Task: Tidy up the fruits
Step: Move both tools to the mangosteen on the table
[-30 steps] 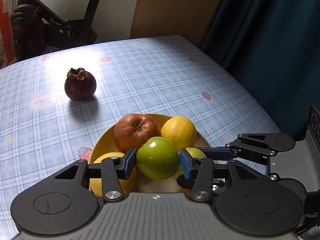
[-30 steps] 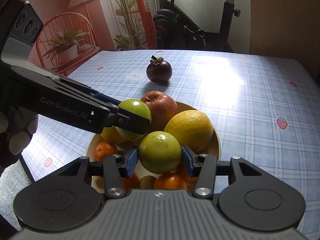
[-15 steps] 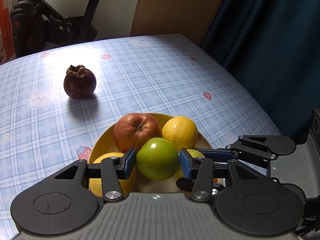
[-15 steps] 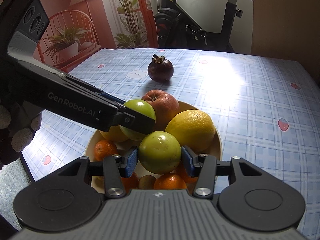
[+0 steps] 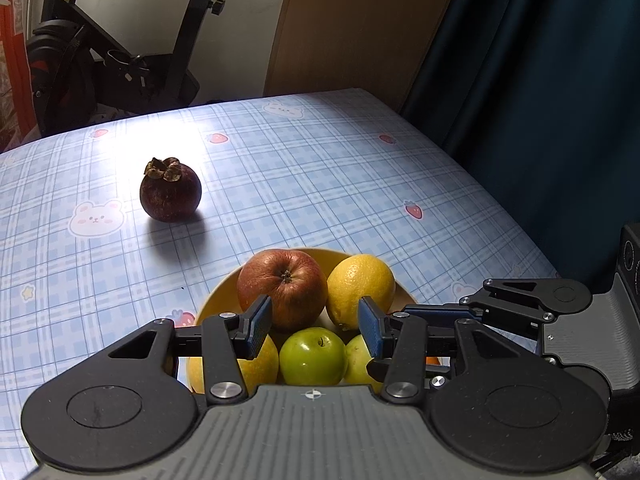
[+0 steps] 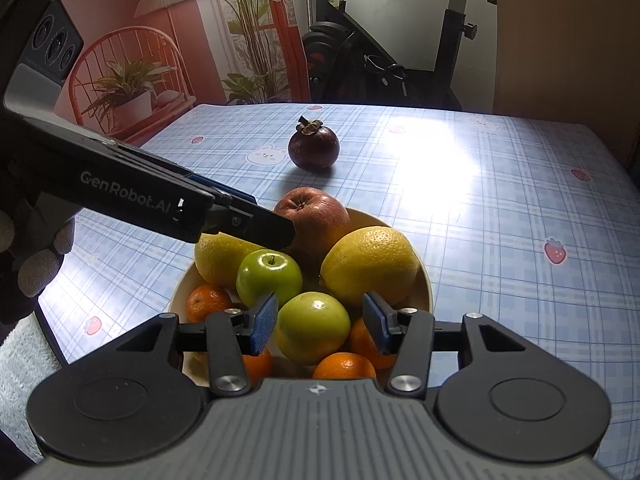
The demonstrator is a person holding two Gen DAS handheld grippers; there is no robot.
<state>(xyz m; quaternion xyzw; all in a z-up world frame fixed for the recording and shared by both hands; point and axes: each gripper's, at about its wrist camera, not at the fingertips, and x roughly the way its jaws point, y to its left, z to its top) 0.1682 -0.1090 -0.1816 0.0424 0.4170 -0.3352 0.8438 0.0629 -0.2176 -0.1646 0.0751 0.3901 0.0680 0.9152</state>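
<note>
A yellow bowl (image 5: 218, 300) (image 6: 425, 280) holds a red apple (image 5: 282, 288) (image 6: 316, 214), lemons (image 5: 360, 282), oranges and two green apples. My left gripper (image 5: 314, 326) is open above one green apple (image 5: 313, 356) (image 6: 269, 274), which rests in the bowl. My right gripper (image 6: 318, 326) is open just above the other green apple (image 6: 313, 326), which lies on the oranges. A dark mangosteen (image 5: 170, 190) (image 6: 314, 148) sits alone on the table beyond the bowl.
The table has a blue checked cloth (image 5: 320, 184) with strawberry and bear prints. An exercise bike (image 5: 100, 64) stands behind it. A dark curtain (image 5: 540, 80) hangs along the right edge. A red chair and potted plants (image 6: 120, 88) stand at the left.
Both grippers opened and let go of their green apples, which now rest in the bowl. Both grippers lifted slightly.
</note>
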